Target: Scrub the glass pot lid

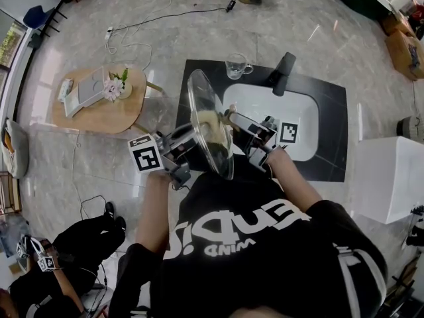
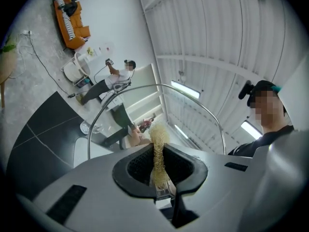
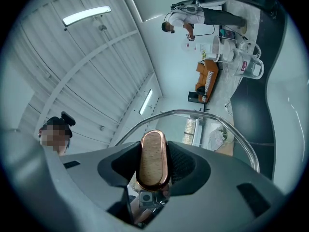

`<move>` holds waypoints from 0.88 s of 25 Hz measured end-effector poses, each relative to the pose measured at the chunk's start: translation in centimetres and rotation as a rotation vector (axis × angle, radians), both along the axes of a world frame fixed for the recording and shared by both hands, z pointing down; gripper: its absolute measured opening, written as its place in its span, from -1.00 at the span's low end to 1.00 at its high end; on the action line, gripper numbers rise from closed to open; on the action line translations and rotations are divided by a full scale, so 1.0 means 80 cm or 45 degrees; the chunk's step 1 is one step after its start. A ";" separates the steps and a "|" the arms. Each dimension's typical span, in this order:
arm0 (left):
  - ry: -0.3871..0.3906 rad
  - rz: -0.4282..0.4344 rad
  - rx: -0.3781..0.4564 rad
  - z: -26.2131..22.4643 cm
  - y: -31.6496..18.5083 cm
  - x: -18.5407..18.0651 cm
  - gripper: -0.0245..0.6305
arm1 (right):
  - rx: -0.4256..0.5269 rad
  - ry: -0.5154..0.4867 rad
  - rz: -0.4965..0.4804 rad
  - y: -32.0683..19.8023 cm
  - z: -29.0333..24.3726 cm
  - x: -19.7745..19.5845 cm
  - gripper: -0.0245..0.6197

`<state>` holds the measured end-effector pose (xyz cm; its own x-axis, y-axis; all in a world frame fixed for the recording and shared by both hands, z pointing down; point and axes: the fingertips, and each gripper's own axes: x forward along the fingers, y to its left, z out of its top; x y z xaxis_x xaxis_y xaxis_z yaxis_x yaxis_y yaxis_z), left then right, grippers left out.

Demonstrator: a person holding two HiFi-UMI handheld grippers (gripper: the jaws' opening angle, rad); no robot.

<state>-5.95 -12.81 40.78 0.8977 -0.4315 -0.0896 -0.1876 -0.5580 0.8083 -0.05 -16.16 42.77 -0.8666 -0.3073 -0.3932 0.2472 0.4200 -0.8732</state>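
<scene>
**Glass lid held on edge over the sink by its knob alone**

The right gripper is clenched on the lid's copper-rimmed handle. The left gripper is clamped on a pale mesh scrubber, whose tip appears to press on the glass pot lid. The lid stands on edge at the centre of the head view, between the two grippers.

In my judgement, a hard push from the scrubber could swivel the lid in that one narrow grip and work it loose. The glass would then drop onto the white sink or the black counter and might crack. The thin scrubber could also drag free of its jaws. Further up the frame, a glass mug beside the tap could be knocked.

Large white letters on the black shirt at the bottom of the frame are upside down and not legible whole. The marker cubes carry patterns only.
</scene>
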 end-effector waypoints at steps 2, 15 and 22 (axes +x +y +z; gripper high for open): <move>0.012 -0.026 0.002 -0.002 0.000 -0.004 -0.76 | 0.012 0.017 0.003 0.003 -0.001 -0.001 -0.39; 0.105 -0.274 -0.051 0.003 -0.007 -0.078 -0.76 | 0.030 0.082 0.090 -0.008 -0.003 0.029 -0.39; 0.168 -0.458 -0.082 0.008 0.000 -0.134 -0.76 | 0.021 0.175 0.157 -0.014 0.011 0.057 -0.39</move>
